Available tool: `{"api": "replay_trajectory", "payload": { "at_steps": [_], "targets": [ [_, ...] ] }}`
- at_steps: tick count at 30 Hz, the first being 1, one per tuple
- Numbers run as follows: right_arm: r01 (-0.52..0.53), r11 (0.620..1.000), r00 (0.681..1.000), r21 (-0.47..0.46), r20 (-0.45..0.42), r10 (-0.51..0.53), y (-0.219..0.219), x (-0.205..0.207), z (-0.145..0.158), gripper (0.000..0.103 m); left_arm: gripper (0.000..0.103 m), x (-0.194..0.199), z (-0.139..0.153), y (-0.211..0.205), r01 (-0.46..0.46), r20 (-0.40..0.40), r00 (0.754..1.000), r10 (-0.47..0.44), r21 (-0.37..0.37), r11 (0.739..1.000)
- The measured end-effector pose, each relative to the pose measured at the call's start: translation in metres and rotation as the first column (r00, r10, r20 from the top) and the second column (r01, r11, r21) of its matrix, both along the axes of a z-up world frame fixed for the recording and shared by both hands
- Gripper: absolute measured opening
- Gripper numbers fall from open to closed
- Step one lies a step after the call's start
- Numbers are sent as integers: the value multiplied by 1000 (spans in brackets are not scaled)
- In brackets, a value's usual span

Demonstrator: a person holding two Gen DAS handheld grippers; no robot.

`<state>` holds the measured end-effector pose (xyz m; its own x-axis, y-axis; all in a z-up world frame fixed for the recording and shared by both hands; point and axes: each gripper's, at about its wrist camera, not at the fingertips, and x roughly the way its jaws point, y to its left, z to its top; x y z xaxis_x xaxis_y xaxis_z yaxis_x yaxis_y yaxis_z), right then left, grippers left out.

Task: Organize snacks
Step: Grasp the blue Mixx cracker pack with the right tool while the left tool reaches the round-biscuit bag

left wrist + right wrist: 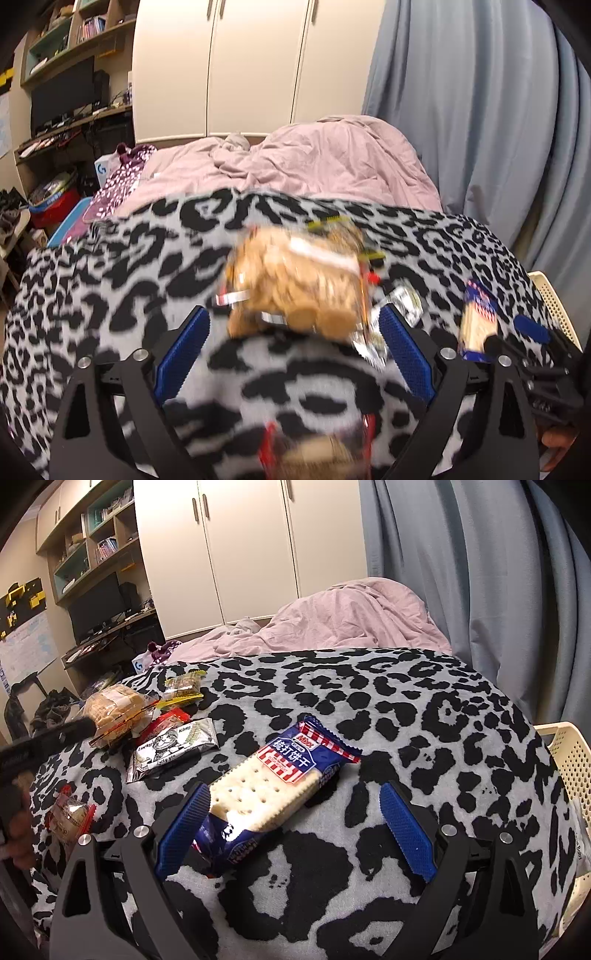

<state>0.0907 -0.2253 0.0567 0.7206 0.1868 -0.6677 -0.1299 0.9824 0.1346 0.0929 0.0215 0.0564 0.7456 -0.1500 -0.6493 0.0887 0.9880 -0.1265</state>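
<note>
Both tongs wide; cookie bag (295, 280) blurred, left tongs (293, 350) view.

Long blue-red-white plastic pack of pale soda crackers (275, 794) is lying flat and diagonal on the leopard-print blanket, its near end tucked beside a blue finger pad. Clear bag of round tan biscuits (114, 710) is sitting far left, blurred in the left wrist view (295, 284). Silver foil packet with a cat drawing (173, 749) is lying just beside it, touching a red packet (166, 720). Yellow-edged clear pack (183, 688) is lying behind those. Small clear red-trimmed pack (70, 812) is lying apart, nearer left.
</note>
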Motion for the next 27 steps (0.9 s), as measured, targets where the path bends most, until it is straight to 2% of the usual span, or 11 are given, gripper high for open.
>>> {"api": "replay_trajectory", "payload": {
  "at_steps": [8,14,18,24,27],
  "targets": [
    [-10,999,1000,37,-28,11,2,10,-3,97,98,39,-3,3,69,-26,997,-69,35,997],
    [-26,996,998,81,-62,31,9,19,-3,100,98,46,-11,-10,180,-61,983,-175,94,979],
    [-34,998,997,57,-62,37,19,23,1,100,98,46,-20,-18,212,-95,975,-200,140,967],
    [-57,998,996,22,-73,58,34,30,4,100,97,46,-21,-11,195,-98,978,-186,88,977],
    [-75,997,994,6,-77,75,39,34,5,100,86,41,-20,-8,201,-85,977,-195,66,977]
  ]
}}
